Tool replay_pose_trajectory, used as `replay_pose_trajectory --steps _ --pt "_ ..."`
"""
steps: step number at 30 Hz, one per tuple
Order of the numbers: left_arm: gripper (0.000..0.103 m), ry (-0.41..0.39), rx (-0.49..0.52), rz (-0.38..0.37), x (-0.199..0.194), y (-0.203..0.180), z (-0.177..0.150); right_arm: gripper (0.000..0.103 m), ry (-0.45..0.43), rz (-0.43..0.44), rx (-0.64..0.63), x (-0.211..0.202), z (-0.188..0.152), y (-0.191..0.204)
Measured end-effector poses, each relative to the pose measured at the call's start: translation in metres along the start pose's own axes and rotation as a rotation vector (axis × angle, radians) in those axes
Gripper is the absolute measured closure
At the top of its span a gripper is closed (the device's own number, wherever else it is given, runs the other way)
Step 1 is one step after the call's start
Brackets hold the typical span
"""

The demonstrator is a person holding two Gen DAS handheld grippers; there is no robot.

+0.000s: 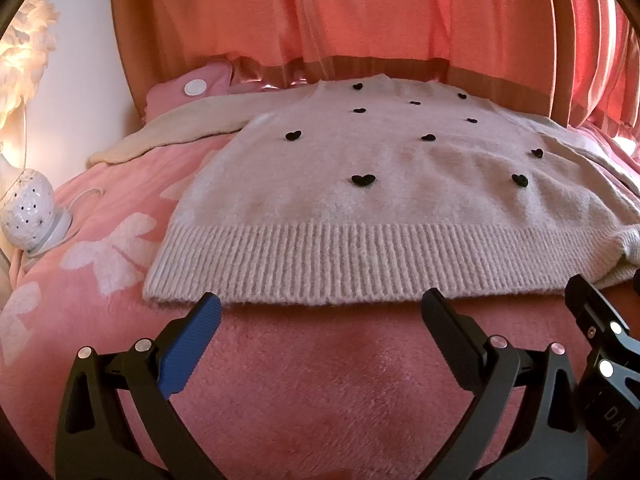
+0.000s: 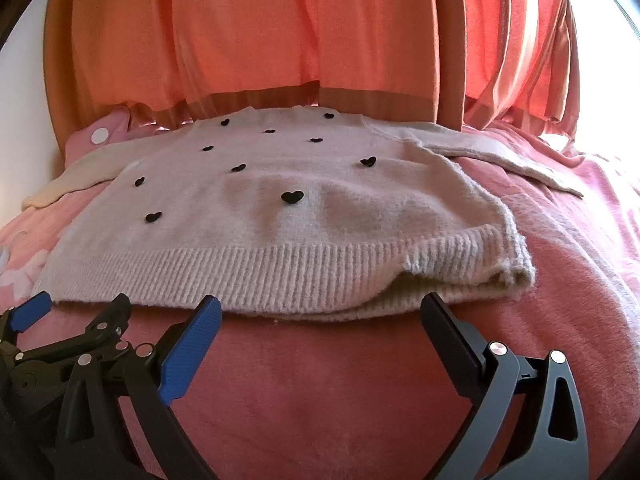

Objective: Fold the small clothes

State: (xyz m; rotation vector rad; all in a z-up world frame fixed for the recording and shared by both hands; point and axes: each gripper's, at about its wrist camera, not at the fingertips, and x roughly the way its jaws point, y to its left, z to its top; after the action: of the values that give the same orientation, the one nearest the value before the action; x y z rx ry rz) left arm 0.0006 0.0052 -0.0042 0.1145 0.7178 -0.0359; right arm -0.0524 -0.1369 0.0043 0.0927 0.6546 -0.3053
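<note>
A small cream knit sweater with black hearts lies flat on a pink fleece blanket, ribbed hem toward me, both sleeves spread out. It also shows in the right wrist view, where its right hem corner is bunched up. My left gripper is open and empty just before the left half of the hem. My right gripper is open and empty just before the right half of the hem. Each gripper shows at the edge of the other's view.
Orange-pink curtains hang behind the bed. A pink pillow lies at the back left. A white dotted lamp with a cord stands at the left edge. The blanket extends to the right.
</note>
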Motion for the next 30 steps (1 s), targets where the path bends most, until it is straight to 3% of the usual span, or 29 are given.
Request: replay_pose_trajectory --steps 30 --pt "0.005 0.005 0.0 0.0 0.0007 0.007 -0.0021 0.005 0.004 0.001 0.002 0.0017 -0.0012 0.001"
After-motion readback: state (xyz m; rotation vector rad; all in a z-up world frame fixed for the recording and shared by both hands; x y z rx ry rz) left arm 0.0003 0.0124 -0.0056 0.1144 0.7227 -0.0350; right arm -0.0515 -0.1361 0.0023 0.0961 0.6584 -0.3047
